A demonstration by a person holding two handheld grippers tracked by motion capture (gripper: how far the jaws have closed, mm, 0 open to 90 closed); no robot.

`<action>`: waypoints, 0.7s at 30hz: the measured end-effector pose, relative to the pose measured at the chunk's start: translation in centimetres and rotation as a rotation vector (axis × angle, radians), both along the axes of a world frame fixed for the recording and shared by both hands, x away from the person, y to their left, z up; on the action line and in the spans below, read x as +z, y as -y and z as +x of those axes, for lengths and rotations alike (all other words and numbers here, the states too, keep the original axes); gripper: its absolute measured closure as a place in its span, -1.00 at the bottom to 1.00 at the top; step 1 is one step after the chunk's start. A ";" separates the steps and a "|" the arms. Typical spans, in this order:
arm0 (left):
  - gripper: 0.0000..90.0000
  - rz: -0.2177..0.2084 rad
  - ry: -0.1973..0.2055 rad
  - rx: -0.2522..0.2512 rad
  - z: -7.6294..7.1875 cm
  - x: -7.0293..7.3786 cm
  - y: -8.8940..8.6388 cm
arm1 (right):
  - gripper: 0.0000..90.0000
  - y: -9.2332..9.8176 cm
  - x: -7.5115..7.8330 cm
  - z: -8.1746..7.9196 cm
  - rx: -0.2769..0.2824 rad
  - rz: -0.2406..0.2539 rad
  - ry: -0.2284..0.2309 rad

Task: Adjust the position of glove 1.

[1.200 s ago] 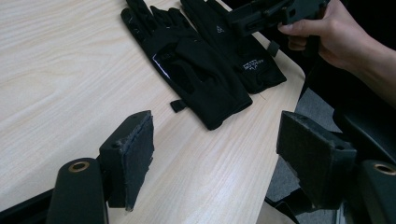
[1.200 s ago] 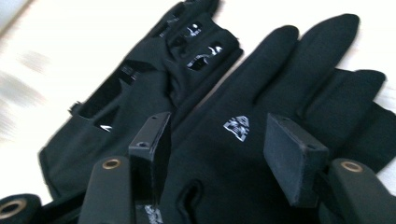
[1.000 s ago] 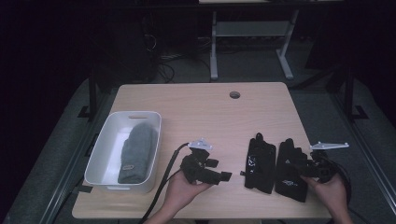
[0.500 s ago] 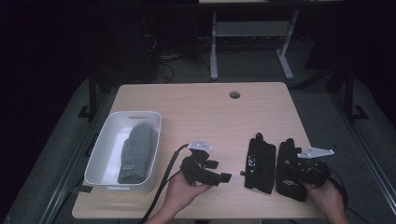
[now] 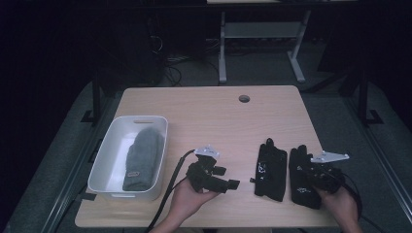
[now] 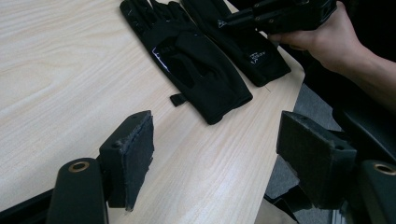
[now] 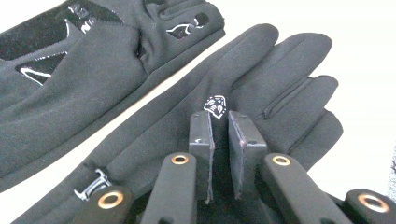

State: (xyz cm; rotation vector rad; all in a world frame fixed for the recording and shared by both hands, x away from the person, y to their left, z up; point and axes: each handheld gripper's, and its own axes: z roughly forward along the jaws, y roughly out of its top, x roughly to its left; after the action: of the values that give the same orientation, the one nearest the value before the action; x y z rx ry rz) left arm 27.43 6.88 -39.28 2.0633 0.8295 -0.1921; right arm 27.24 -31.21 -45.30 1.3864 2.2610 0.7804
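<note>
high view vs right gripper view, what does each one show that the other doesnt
High view alone: the white bin with a grey mitten lying in it, the left hand-held gripper held above the table, and the table's cable hole.

Right gripper view alone: a fold of the right-hand black glove pinched between the pads, and a small white logo on it.

Both: the two black gloves side by side, the other one lying flat, and the right hand-held gripper on its glove, jaws just closed.
</note>
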 end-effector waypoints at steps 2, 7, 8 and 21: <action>-0.40 0.001 0.001 -0.001 0.0 0.0 0.0 | 0.78 0.2 0.3 0.0 -0.002 0.008 0.003; -0.40 0.001 0.004 -0.002 0.0 0.0 -0.1 | 0.78 0.3 1.3 0.0 -0.012 0.035 0.019; -0.40 0.000 0.004 -0.002 -0.1 0.1 -0.1 | 0.78 0.2 1.5 0.1 -0.014 0.038 0.019; -0.40 -0.001 0.010 0.004 -0.1 0.3 -0.4 | 0.78 -2.0 4.6 1.0 0.020 0.096 0.057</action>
State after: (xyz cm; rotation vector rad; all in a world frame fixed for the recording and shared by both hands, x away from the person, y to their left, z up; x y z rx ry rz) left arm 27.33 7.33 -39.00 2.0601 0.8275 -0.1796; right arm 28.27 -29.23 -40.68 1.3675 2.2233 0.9337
